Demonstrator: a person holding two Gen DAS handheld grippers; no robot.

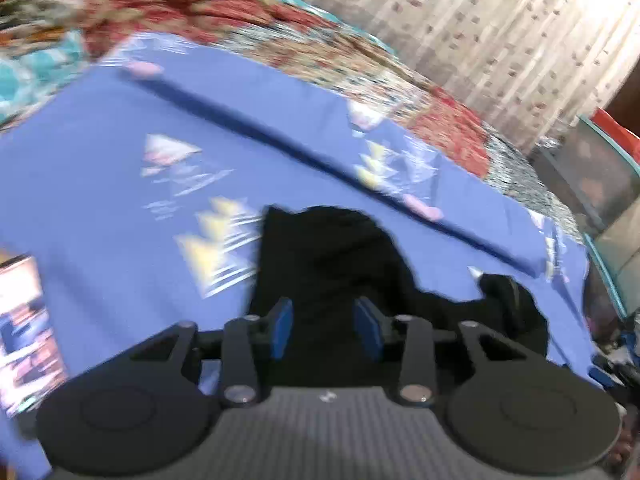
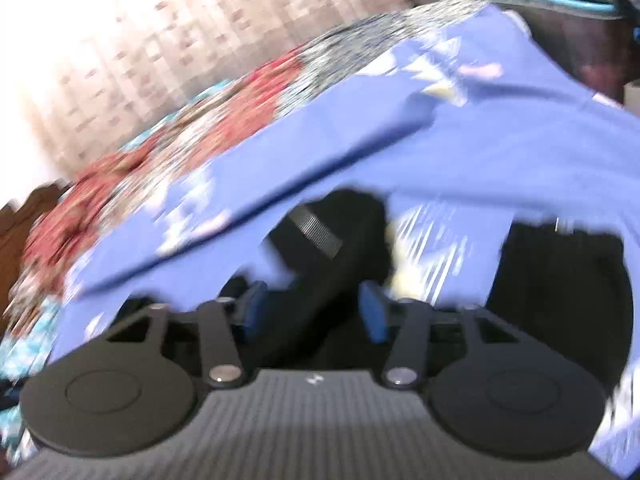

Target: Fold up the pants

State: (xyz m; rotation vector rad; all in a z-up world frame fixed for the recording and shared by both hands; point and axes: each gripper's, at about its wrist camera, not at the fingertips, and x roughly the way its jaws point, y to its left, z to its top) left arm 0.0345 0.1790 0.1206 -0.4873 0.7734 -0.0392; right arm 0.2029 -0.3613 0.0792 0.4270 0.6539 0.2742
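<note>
The black pants (image 1: 328, 264) lie bunched on a blue patterned sheet (image 1: 100, 184) on a bed. My left gripper (image 1: 324, 326) is open, its blue pads (image 1: 282, 324) apart just over the near part of the black cloth. In the right wrist view the pants (image 2: 560, 280) show as black folds, and my right gripper (image 2: 316, 312) is open with blue pads (image 2: 374, 312) apart. The other gripper (image 2: 320, 248), black with a ribbed grey strip, lies between and beyond its fingers. Both views are blurred.
A red floral blanket (image 1: 180, 0) lies along the far side of the bed. A patterned curtain (image 1: 500, 20) hangs behind. Teal-rimmed boxes (image 1: 600, 168) stand beside the bed at right. A box (image 1: 24, 332) sits at the left edge.
</note>
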